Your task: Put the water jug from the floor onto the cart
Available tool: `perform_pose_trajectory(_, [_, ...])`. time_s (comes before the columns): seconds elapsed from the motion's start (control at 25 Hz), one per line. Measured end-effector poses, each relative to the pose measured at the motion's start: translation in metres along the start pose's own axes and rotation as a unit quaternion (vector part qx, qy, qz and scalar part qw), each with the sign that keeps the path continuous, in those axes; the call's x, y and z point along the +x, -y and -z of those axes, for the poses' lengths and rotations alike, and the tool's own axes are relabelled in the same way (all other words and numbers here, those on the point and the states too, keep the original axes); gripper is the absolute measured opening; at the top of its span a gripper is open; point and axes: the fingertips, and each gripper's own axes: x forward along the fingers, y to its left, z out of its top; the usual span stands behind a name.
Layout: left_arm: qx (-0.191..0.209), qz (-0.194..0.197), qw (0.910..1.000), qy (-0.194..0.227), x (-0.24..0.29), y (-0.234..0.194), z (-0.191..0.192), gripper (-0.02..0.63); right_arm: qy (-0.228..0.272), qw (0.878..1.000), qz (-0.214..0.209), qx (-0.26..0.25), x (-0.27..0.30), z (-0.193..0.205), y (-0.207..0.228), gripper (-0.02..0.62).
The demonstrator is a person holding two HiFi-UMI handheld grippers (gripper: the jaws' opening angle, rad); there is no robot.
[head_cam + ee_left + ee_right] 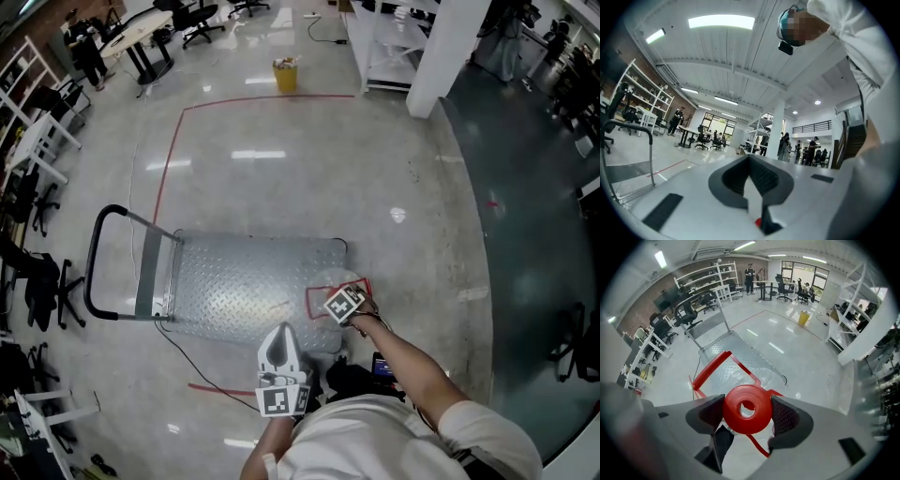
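Observation:
The water jug (325, 281) is clear, with a red carry frame (710, 368) and a red cap (746, 409). My right gripper (348, 307) (747, 414) is shut on that cap, one pad on each side. The jug sits over the near right corner of the metal cart (234, 281) (732, 348); I cannot tell whether it rests on the deck or hangs just above it. The left gripper (280, 345) (751, 177) is near my body at the cart's front edge, tilted up towards the ceiling, shut with nothing between its jaws.
The cart's black push handle (97, 263) stands at its left end. A black cable (192, 363) trails on the floor by the cart. Red tape lines (176, 145) mark the floor. A yellow bin (286, 74), a white pillar (443, 52) and office chairs (37, 281) stand around.

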Motion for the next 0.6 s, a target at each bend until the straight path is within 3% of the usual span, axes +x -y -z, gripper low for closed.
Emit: perform_pose_trajectory(0.6, [-0.001, 0.004, 0.9996, -0.03, 0.029, -0.026, 0.012, 0.003, -0.011, 1.0, -0.002, 0.027, 0.048, -0.016, 0.011, 0.304])
